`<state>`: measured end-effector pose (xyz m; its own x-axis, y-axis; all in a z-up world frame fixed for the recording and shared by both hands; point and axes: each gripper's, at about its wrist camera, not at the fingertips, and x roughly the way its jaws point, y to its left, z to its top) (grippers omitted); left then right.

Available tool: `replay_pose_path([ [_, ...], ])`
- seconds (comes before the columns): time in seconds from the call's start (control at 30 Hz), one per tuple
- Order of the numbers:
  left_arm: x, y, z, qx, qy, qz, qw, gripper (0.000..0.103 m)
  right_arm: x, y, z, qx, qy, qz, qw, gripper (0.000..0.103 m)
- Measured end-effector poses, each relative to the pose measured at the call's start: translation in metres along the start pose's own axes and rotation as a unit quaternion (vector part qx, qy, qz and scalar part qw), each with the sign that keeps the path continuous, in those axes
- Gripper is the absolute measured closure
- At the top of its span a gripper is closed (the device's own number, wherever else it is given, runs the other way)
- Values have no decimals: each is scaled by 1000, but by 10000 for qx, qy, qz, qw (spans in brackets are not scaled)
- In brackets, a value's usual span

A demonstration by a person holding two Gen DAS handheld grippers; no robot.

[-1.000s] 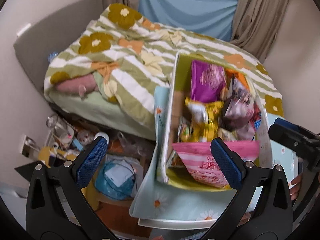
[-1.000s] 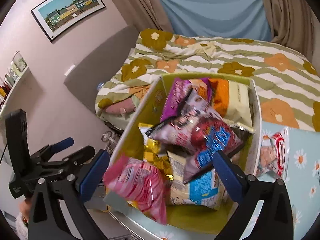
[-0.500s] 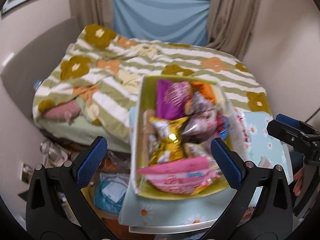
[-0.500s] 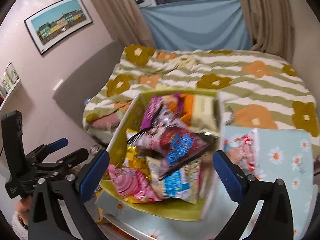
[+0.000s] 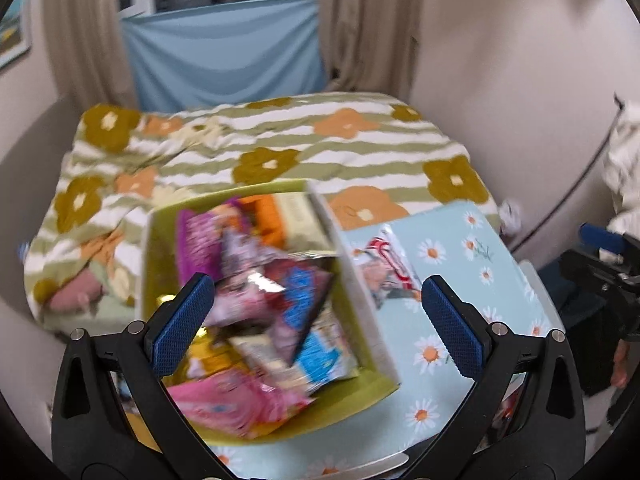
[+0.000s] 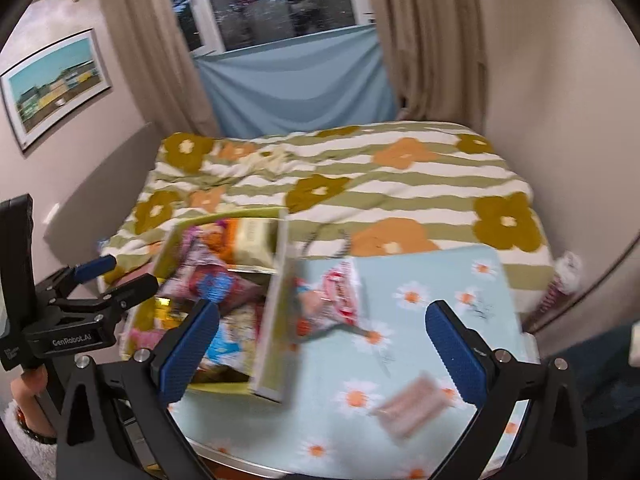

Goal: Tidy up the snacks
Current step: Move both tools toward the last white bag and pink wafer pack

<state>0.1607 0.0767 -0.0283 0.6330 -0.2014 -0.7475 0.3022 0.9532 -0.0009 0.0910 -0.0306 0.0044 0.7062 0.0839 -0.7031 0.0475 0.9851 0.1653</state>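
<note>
Both grippers are pulling back and swinging rightward from the green box (image 5: 362,312) compared with a second ago, so far more of the daisy-print tablecloth (image 6: 436,280) is now showing. Left gripper (image 5: 316,320) is hovering released, blue pads spread wide with nothing between them, just in front of the box. Right gripper (image 6: 322,346) is likewise hanging released and empty, off to the box's right, over the cloth. Nearest to us on that cloth, well right of the box, a small pinkish packet (image 6: 410,408) is lying alone, blurred. Just beside the box's right wall, a red-and-white snack bag (image 5: 386,272) is lying flat. Inside the box, packets are piling up: a pink bag (image 5: 236,404) at the near end, a blue-and-red one (image 5: 304,300) mid-heap, a purple one (image 5: 196,240) and an orange one (image 5: 268,216) at the far end. Beyond the box, the striped flower bedspread (image 6: 360,168) is spreading back toward a blue cloth (image 6: 296,92) under the window.
</note>
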Motion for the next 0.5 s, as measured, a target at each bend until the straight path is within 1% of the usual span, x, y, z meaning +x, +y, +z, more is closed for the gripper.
replay_pose_path([
  [0.13, 28, -43, 9, 645, 208, -72, 9977, 0, -6, -34, -11, 244, 61, -323, 9992, 0],
  [0.2, 43, -60, 11, 963, 335, -60, 9948, 0, -5, -49, -18, 386, 125, -472, 9981, 0],
  [0.27, 62, -77, 13, 1307, 572, -21, 9898, 0, -3, -66, -27, 554, 196, -600, 9965, 0],
  [0.33, 83, -91, 13, 1644, 807, 69, 9831, 0, 3, -81, -36, 747, 324, -724, 9941, 0],
  [0.4, 102, -104, 9, 1967, 1041, 62, 9749, 0, 11, -91, -45, 881, 469, -790, 9919, 0],
  [0.47, 125, -116, 5, 2369, 1332, 132, 9623, 0, 20, -99, -55, 1046, 597, -838, 9892, 0],
  [0.5, 136, -121, 4, 2505, 1438, 139, 9573, 0, 24, -102, -60, 1131, 651, -845, 9878, 0],
])
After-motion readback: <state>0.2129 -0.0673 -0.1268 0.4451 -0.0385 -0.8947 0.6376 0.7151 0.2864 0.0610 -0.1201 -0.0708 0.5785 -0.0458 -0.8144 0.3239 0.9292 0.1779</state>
